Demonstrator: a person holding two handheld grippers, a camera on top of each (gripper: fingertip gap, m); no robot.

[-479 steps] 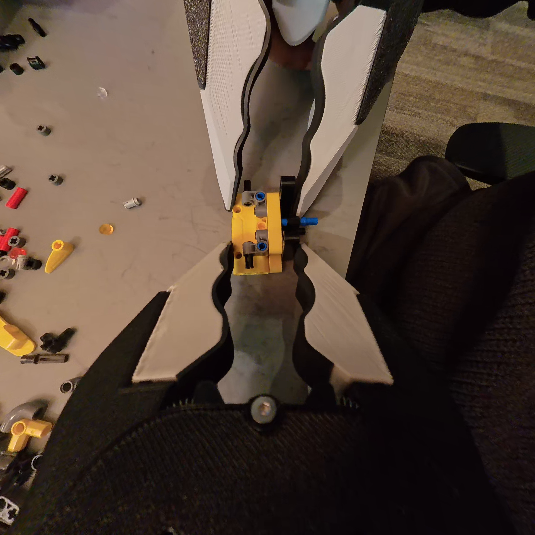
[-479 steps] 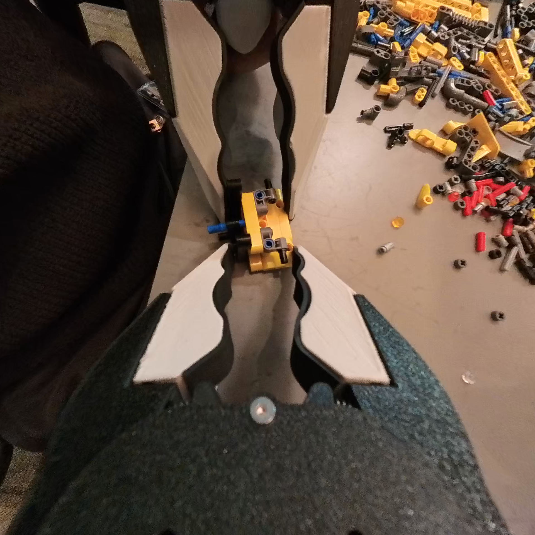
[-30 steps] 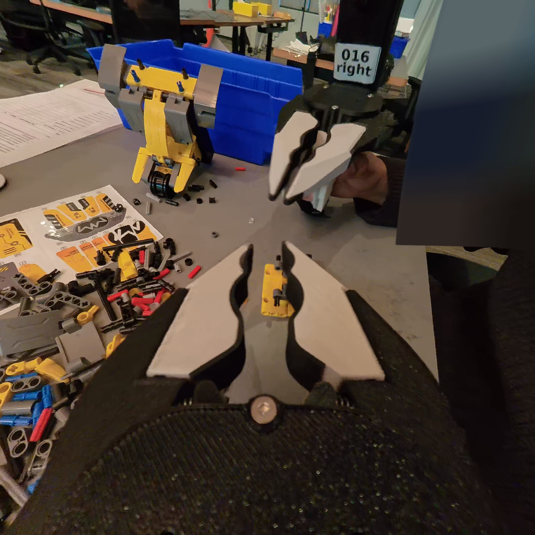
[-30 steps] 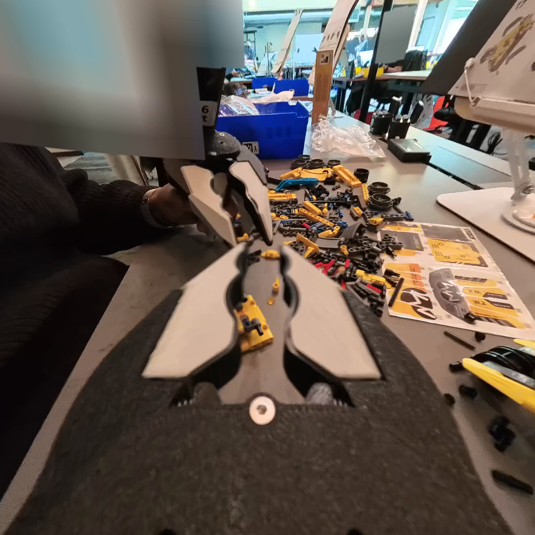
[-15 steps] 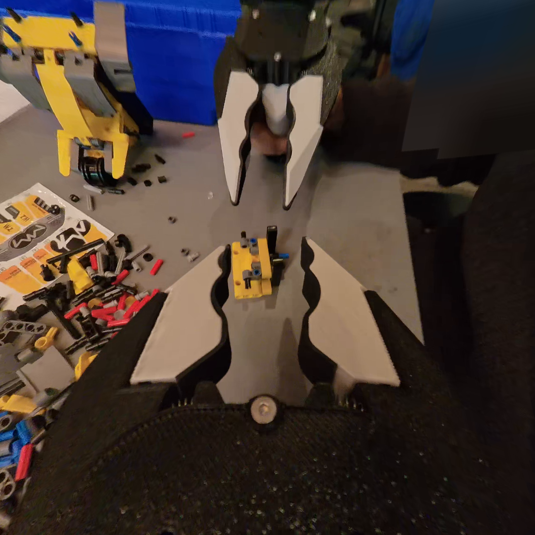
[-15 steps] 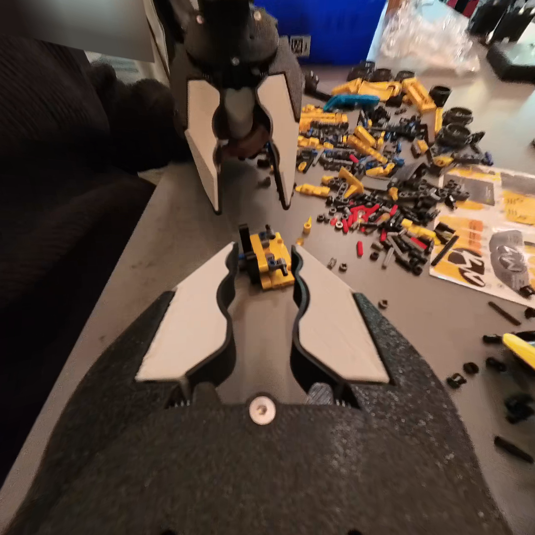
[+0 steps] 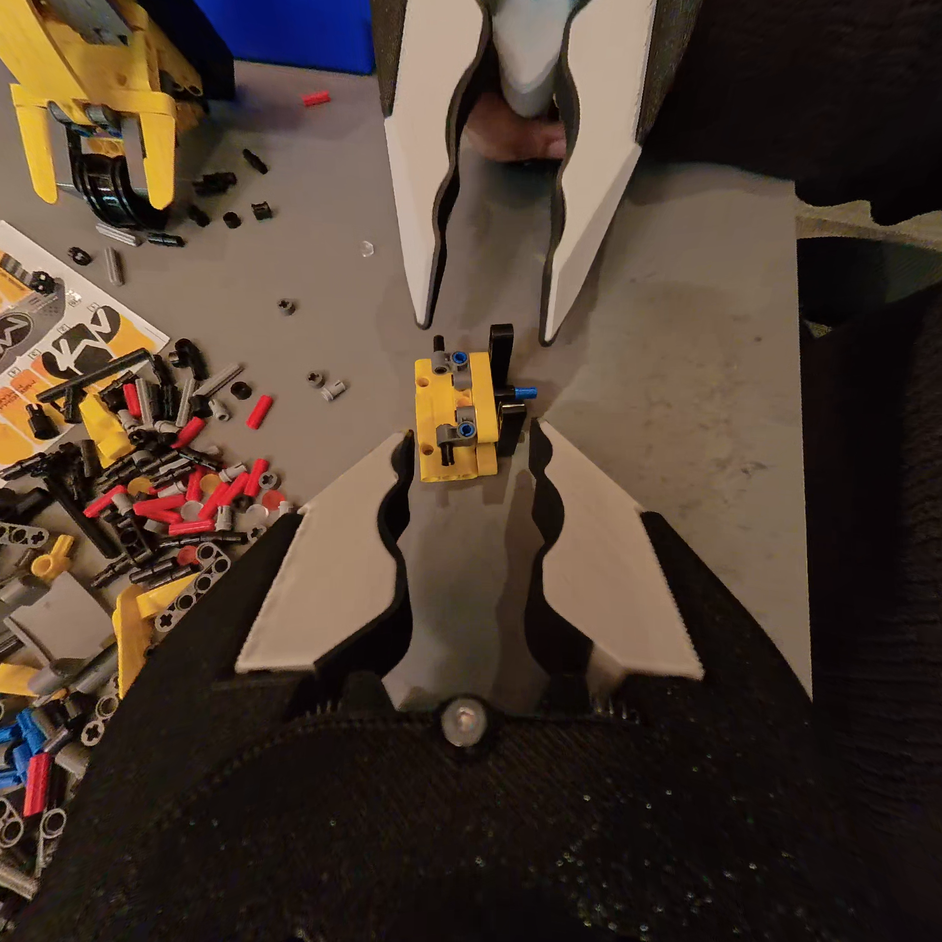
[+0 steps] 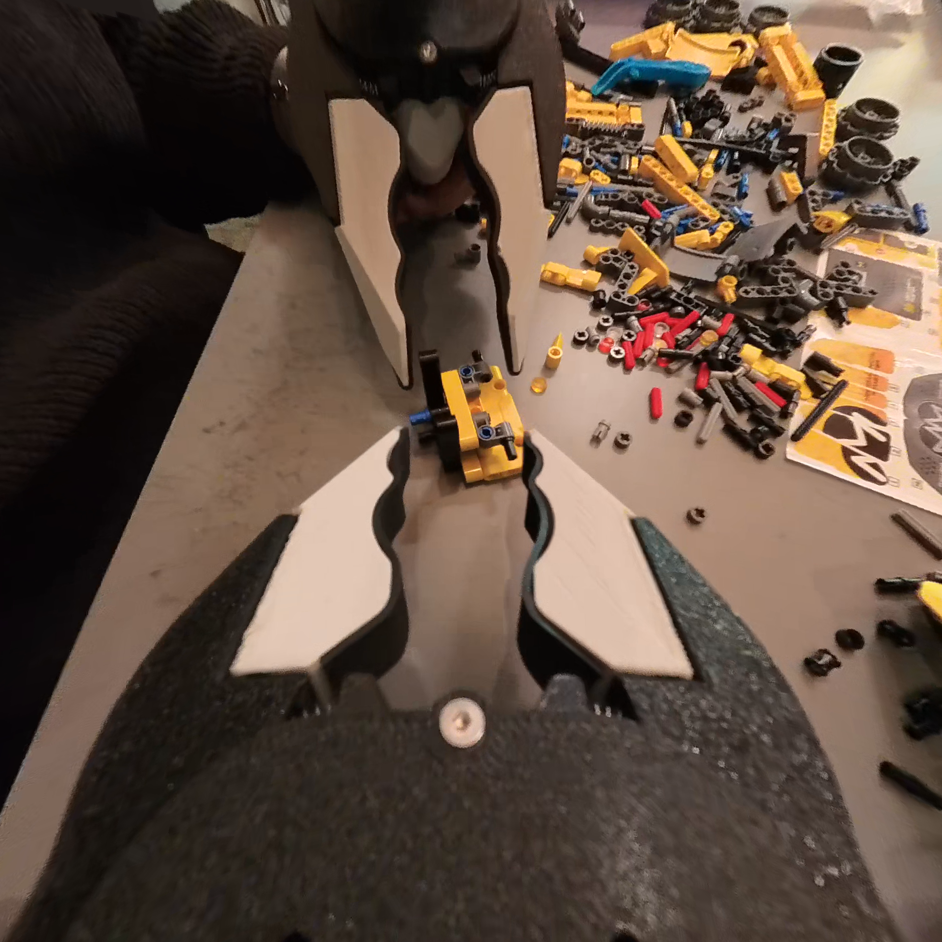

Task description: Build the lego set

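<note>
A small yellow brick assembly (image 7: 448, 408) with grey connectors, blue pins and a black side piece lies on the grey table (image 7: 662, 357). My left gripper (image 7: 471, 432) is open, its tips either side of the assembly's near end, not gripping it. My right gripper (image 7: 484, 330) faces it from the far side, open, tips just short of the assembly. In the right wrist view the assembly (image 8: 461, 408) sits between my right gripper's (image 8: 464, 433) open tips. The left gripper (image 8: 459, 377) stands open just beyond it.
A pile of loose red, black, grey and yellow parts (image 7: 153, 484) (image 8: 713, 306) and a sticker sheet (image 7: 51, 331) lie beside the assembly. A part-built yellow model (image 7: 97, 102) stands by a blue bin (image 7: 295, 30). A person's dark sleeve (image 7: 866, 459) is past the table edge. Both grippers' tips are roughly 20 centimeters from the part-built yellow model (image 7: 97, 102).
Within the last second both grippers tilted down over the table, opened wider and closed in on the assembly from opposite ends. The assembly has stayed lying on the table.
</note>
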